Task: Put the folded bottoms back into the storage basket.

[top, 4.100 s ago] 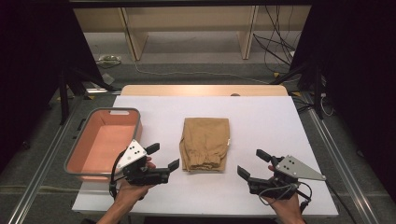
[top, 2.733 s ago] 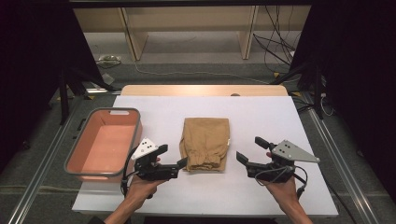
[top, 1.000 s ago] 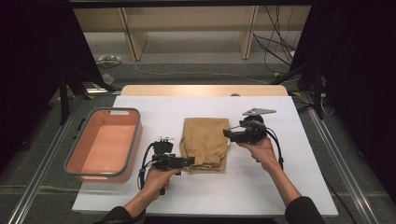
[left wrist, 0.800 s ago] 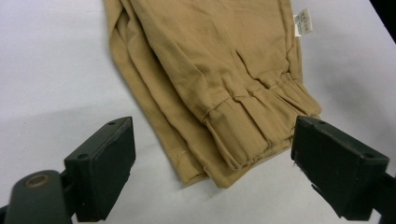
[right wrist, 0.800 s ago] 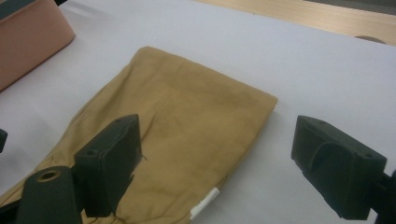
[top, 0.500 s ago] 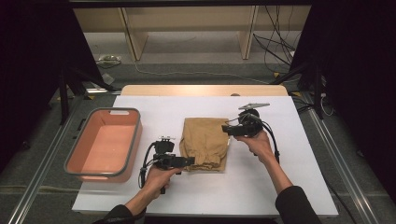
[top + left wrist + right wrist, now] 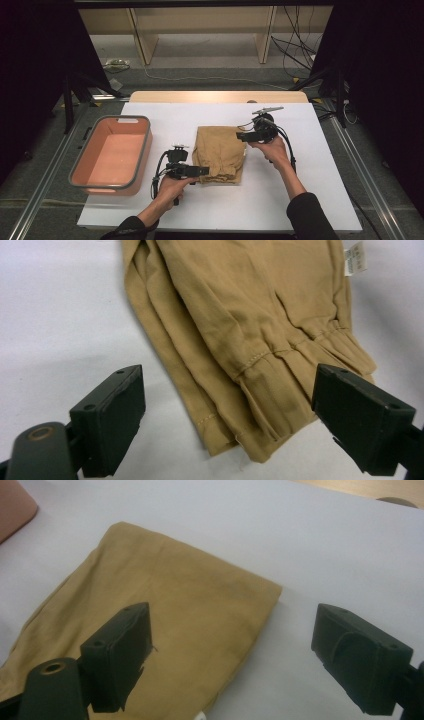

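Note:
A folded tan garment (image 7: pixel 220 152) lies in the middle of the white table (image 7: pixel 310 200). My left gripper (image 7: pixel 203 171) sits low at the garment's near left corner, jaws open. In the left gripper view the gathered hem (image 7: pixel 280 385) lies between the two open jaws of the left gripper (image 7: pixel 232 410), untouched. My right gripper (image 7: pixel 241 136) hovers at the garment's far right corner, open as well. In the right gripper view the right gripper (image 7: pixel 235 650) spans the folded edge of the garment (image 7: pixel 200 605), with nothing pressed.
A pink bin (image 7: pixel 145 145) with a grey rim stands on the table's left side. A white label (image 7: pixel 355 257) pokes out at the garment's edge. Beyond the table are wooden furniture legs and cables on the floor; a rail runs along each side.
My right gripper has moved a little farther away and leftwards, onto the garment's far right corner. The left gripper has stayed at the near left corner. The garment lies unmoved.

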The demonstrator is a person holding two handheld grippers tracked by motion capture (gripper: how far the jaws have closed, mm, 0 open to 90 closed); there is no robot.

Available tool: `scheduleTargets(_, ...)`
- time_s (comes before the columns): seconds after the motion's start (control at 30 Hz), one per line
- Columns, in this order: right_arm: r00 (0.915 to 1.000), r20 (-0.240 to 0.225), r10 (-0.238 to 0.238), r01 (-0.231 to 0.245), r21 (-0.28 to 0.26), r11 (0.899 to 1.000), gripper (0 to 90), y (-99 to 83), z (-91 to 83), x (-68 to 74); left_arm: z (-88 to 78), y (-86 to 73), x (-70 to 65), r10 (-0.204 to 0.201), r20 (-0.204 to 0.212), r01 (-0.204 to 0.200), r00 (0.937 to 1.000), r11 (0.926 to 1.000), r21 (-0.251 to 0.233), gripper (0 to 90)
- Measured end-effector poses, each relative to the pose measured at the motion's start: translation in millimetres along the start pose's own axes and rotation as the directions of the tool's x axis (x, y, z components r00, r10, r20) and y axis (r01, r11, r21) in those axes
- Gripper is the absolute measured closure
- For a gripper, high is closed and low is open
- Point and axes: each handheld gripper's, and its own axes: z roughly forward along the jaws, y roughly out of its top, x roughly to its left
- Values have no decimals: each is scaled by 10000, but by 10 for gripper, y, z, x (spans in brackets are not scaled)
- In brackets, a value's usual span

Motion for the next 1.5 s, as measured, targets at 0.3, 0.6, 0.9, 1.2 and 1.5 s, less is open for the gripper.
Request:
scheduleTargets(0.3,10000,56,17,-19,217,9998,174,14,112,5,73,15,13,-74,-49,75,10000,9996,257,148)
scheduleTargets(0.6,9997,177,142,-147,243,9996,174,48,156,-14,125,10,11,-118,1,117,9999,9986,507,163)
scheduleTargets(0.9,9996,247,155,-162,283,9995,174,69,166,-14,149,3,-23,-76,-58,78,10000,9992,387,226)
scheduleTargets(1.2,9993,239,274,-282,340,9990,174,73,205,-20,181,2,-42,-199,192,197,9996,9998,104,422)
scheduleTargets(1.5,9995,224,242,-250,374,9990,175,71,222,-2,199,-8,-50,-527,965,509,9939,9985,208,670)
